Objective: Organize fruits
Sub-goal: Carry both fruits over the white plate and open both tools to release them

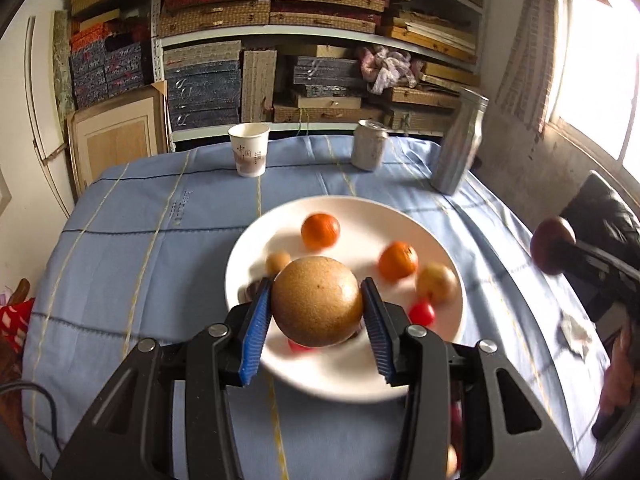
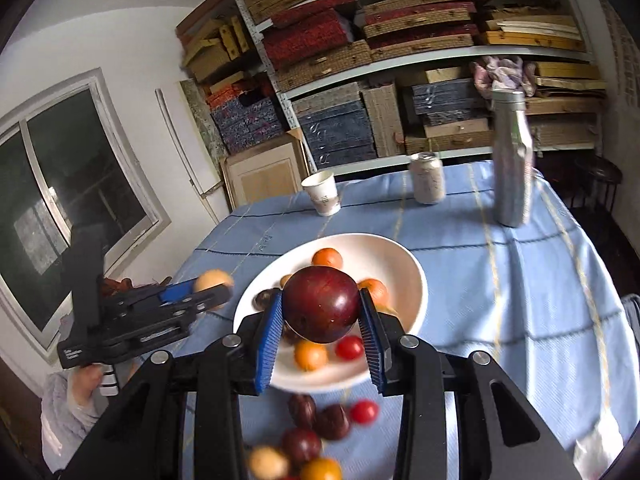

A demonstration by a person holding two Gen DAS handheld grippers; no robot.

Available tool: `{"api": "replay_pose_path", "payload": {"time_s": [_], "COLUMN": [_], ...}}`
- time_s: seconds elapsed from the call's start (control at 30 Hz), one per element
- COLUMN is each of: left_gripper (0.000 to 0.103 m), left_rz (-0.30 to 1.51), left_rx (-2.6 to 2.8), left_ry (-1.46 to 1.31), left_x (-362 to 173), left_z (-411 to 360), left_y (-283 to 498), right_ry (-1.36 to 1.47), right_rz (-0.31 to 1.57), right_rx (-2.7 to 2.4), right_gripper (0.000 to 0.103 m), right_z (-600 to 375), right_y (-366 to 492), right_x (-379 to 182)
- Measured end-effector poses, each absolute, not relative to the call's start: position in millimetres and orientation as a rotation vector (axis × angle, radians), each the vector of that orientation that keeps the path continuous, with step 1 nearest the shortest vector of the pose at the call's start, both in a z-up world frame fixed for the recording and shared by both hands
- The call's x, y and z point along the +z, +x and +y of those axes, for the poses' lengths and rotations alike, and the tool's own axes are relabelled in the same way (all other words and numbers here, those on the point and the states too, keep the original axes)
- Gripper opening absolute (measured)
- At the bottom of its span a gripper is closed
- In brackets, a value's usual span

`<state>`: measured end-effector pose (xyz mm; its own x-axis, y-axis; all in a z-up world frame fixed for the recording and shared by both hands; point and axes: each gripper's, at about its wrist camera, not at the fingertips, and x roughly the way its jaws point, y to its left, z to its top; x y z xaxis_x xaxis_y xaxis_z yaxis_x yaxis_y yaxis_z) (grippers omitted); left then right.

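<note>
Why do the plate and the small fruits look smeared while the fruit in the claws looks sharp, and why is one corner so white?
Left wrist view: the brown fruit held in the left gripper is crisp, the plate blurred, and the window glares white. Right wrist view: the dark red fruit is sharp, the loose fruits smeared, the shelves bowed.

Paper cup (image 1: 248, 154) with red Chinese characters "中国", smaller print unreadable

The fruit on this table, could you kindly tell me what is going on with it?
A person is sorting fruit with two grippers. The left hand-held gripper is shut on a round tan-brown fruit, and the right hand-held gripper is shut on a dark red plum, both held above the white plate. Small oranges and cherry tomatoes lie on the plate; more fruit lies loose on the blue cloth in front of it.
</note>
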<state>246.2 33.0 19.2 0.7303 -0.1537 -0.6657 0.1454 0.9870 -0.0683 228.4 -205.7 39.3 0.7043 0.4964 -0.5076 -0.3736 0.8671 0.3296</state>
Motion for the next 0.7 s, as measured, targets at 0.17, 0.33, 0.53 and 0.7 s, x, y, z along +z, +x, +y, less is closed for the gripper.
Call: {"api": "replay_pose_path", "payload": {"time_s": [0.17, 0.33, 0.53, 0.7], "left_gripper": [0.044, 0.044, 0.044, 0.044], "left_rz": [0.773, 0.813, 0.845, 0.865], "left_rx": [-0.134, -0.134, -0.15, -0.159], "left_ry": [-0.062, -0.074, -0.077, -0.072], "left_x": [3, -16, -36, -49], "left_z": [45, 49, 48, 46], "left_y": [298, 341, 377, 394], "right_ry": [0.193, 0.151, 0.113, 0.084], "right_rz": [0.695, 0.764, 0.809, 0.819], "right_rx": [0.521, 0.516, 0.501, 0.481], "right_gripper": [0.038, 0.038, 0.038, 0.041], "right_z": [-174, -151, -138, -135], "right_y": [267, 298, 316, 321], "right_x": [15, -8, -25, -33]}}
